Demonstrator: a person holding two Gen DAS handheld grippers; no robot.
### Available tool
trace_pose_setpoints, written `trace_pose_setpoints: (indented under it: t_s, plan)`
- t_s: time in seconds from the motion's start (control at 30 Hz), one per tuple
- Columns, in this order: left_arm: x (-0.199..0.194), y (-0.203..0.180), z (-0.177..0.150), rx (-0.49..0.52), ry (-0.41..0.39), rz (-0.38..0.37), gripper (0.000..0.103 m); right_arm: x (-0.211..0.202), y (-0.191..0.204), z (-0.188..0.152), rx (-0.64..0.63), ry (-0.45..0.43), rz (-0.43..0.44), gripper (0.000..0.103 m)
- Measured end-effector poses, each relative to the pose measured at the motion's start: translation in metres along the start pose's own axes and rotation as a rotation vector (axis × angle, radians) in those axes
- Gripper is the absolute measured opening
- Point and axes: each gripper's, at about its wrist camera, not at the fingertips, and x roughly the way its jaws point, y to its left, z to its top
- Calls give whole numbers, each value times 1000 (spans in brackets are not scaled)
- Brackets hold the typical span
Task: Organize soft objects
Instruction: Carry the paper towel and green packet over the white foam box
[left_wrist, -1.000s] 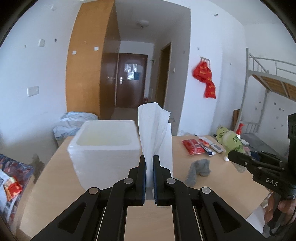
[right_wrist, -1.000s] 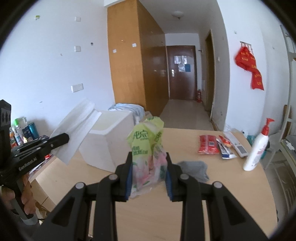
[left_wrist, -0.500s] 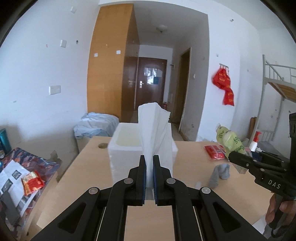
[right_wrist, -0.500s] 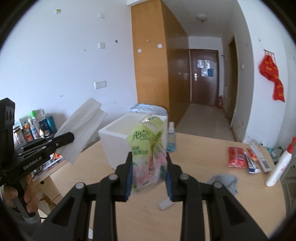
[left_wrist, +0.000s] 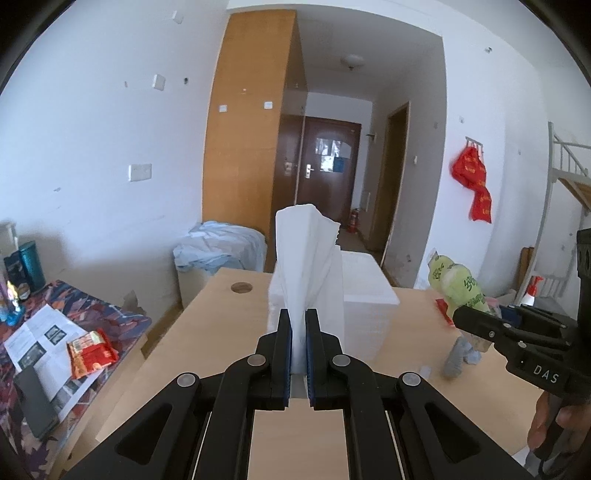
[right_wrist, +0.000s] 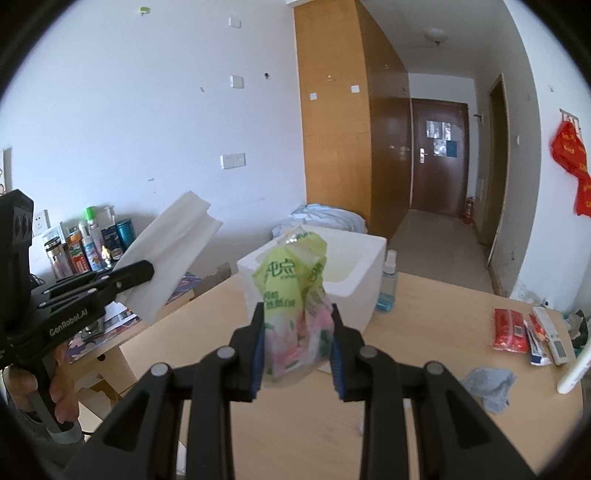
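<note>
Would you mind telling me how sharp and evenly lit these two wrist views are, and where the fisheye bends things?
Left wrist view: sharp on the white tissue, soft on the green packet at the right; wall edges bow outward; black vignette in the corners. Right wrist view: the green packet is crisp, daylight is soft with no harsh glare, the wardrobe curves and the dark door is dim.

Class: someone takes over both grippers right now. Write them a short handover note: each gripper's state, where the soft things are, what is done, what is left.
Left gripper: shut on the white tissue, held upright.
Right gripper: shut on the green tissue pack.
Both are held above the table, near the open foam box.
Grey cloth lies on the table.
Done: both items picked up.
Left: probably drop them in the box, then fetch the cloth.
</note>
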Motion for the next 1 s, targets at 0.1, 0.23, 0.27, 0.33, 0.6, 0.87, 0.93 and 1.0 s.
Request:
trace_pose_setpoints:
  t_s: [0.1,0.23,0.27,0.33,0.6,0.87,0.93,1.0]
  plan:
    - [0,5,0,-6,5,9,7,4,4,0,-4,6,15,34]
    - [1,6,0,-8,10,6,7,4,5,-1,-7,10,21,34]
    - [1,6,0,-10,9,5,7,4,5,0,-6,9,19,34]
    - [0,6,1,-14,10,5,7,5,6,0,-5,9,15,34]
    - [7,3,2,-10,19,-19,7,4,7,2,-3,9,3,34]
    - [12,5,5,-5,17,-28,7,6,6,3,0,8,-4,34]
    - [14,5,6,-6,17,-33,7,9,5,4,-2,9,-7,34]
    - [18,5,9,-9,22,-39,7,12,4,6,-2,10,-8,34]
